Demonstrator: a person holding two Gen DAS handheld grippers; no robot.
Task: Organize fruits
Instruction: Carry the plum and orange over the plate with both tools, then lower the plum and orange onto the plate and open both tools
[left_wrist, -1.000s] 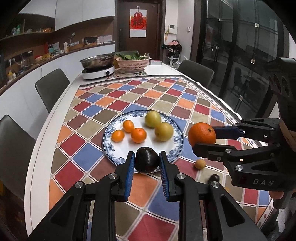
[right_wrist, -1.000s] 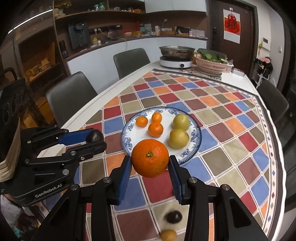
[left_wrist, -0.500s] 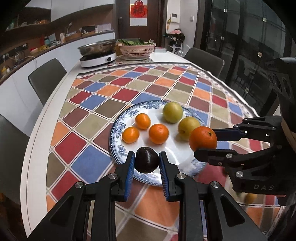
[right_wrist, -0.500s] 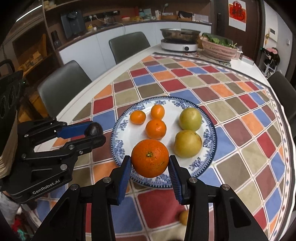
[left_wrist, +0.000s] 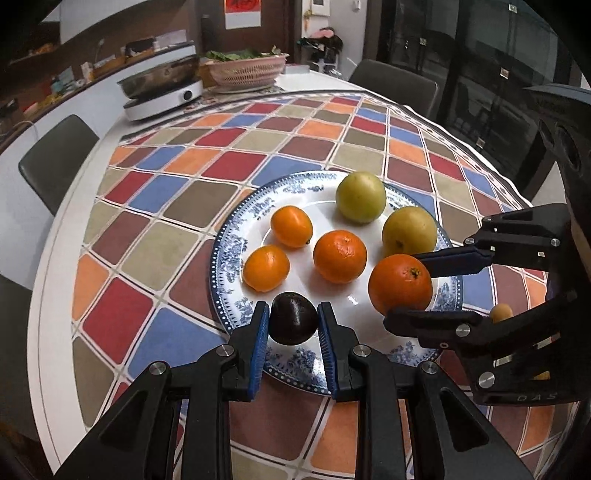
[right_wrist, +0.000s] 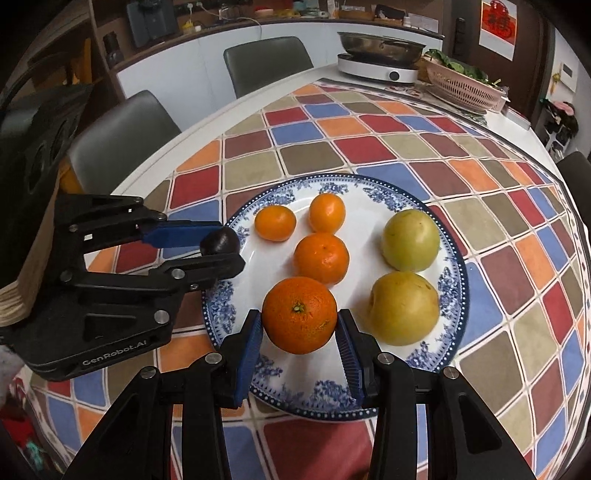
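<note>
Left gripper (left_wrist: 293, 323) clamped a dark plum (left_wrist: 293, 318) between its blue pads, held over the near left rim of the blue-patterned plate (left_wrist: 229, 251). Right gripper (right_wrist: 300, 330) gripped a large orange (right_wrist: 300, 315) above the plate's near edge. The plate lay on the checked tablecloth (left_wrist: 221, 162) near the table's front edge and carried three small mandarins (left_wrist: 340, 256) on its left side and two yellow-green fruits (left_wrist: 361, 198) toward its far right rim. A small yellow fruit (left_wrist: 500, 312) lay on the cloth beyond the plate's right rim, partly hidden by the right gripper.
</note>
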